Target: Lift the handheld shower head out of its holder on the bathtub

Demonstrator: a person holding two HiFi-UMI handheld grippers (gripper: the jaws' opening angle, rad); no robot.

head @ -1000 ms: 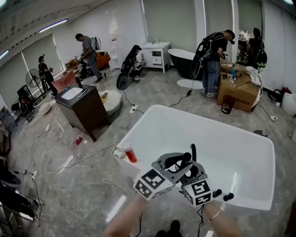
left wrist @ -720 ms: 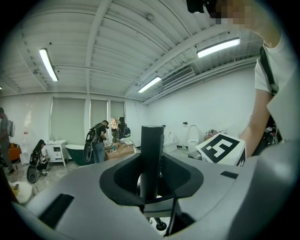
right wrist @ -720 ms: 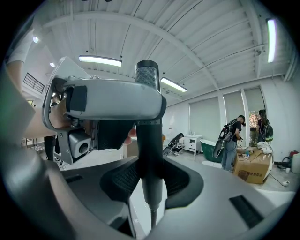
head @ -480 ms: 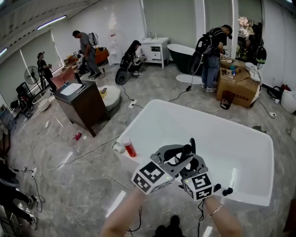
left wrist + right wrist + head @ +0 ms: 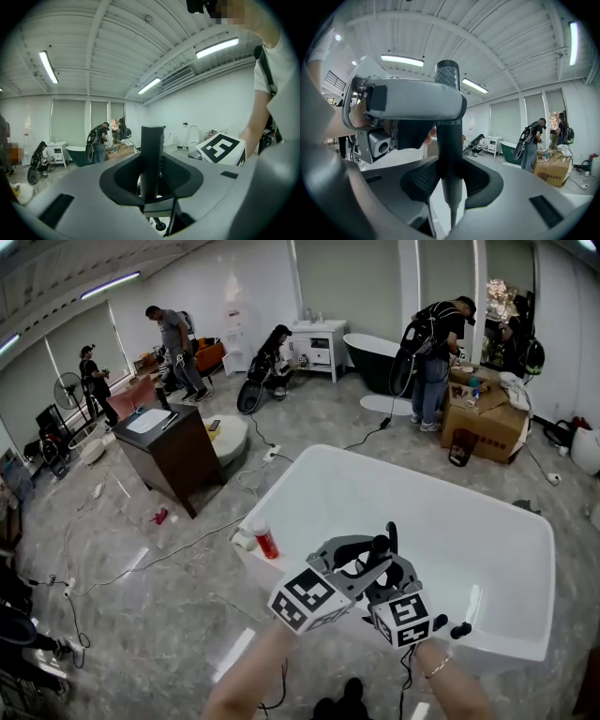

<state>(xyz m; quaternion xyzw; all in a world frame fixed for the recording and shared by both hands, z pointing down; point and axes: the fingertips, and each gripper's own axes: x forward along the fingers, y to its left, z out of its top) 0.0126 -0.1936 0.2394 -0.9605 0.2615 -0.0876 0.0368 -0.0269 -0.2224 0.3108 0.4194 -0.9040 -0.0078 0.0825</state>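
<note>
The black handheld shower head (image 5: 390,537) stands upright over the near rim of the white bathtub (image 5: 309,474). Both grippers close on its handle from the near side. My left gripper (image 5: 372,557) is shut on the handle (image 5: 152,159), which fills the gap between its pads. My right gripper (image 5: 386,576) is shut on the handle (image 5: 451,154) a little lower. Above it, the textured head (image 5: 447,75) rises past the grey body of the left gripper (image 5: 412,98). A thin hose end (image 5: 453,218) hangs below the handle. The holder is hidden behind the grippers.
A red bottle (image 5: 265,542) and a white roll stand on the tub's left rim. Black tap knobs (image 5: 459,629) sit on the near rim at right. A dark cabinet (image 5: 173,456), cables on the floor, a cardboard box (image 5: 483,423) and several people are farther off.
Both grippers and the shower head keep the same pose. Only the head view has shifted slightly, and the people at the back have moved a little.
</note>
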